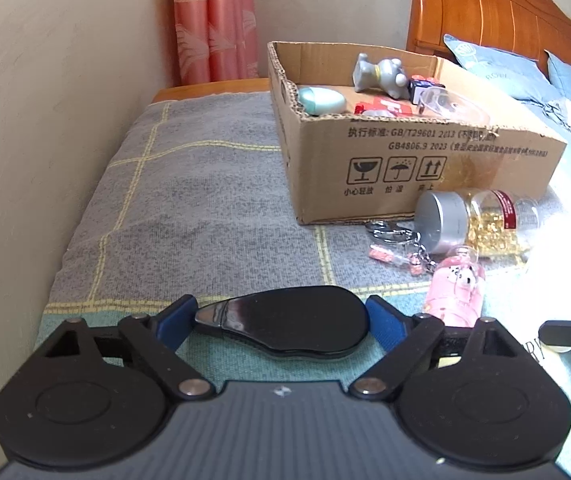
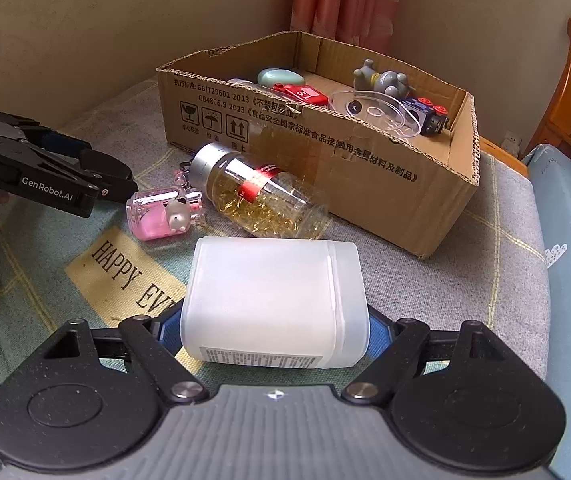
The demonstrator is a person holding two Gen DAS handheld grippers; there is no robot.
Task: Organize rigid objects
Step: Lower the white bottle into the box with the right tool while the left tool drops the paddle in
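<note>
Nearest, the left gripper (image 1: 281, 326) is clenched on a glossy black teardrop-shaped object (image 1: 293, 326), its blue pads (image 1: 385, 326) pressing on both ends just above the bed blanket (image 1: 205, 200). Likewise, the right gripper (image 2: 273, 332) is clenched on a frosted white plastic bottle (image 2: 273, 300) lying on its side, printed label facing down; blue pads (image 2: 377, 336) touch its two sides.

Next, on the blanket: a cream patch (image 2: 125, 272) lettered "HAPPY", partly hidden by the white bottle. Just beyond it, a small pink bottle (image 2: 161, 216) with a cartoon figure lies on its side, touching a keyring cluster (image 1: 397, 240).

Beside these, a clear jar (image 2: 261, 192) with a silver lid and red label lies tipped over, gold pieces inside, close against the box front.

Farther back, an open cardboard box (image 2: 365, 168) sits on the bed, holding a grey figurine (image 2: 385, 80), a mint-green oval case (image 2: 279, 77), a red item (image 2: 305, 94), a clear plastic piece (image 2: 377, 114) and a dark toy block (image 2: 425, 110).

Farthest: pink curtain (image 1: 215, 28), wooden headboard (image 1: 485, 12), blue pillows (image 1: 497, 68).
</note>
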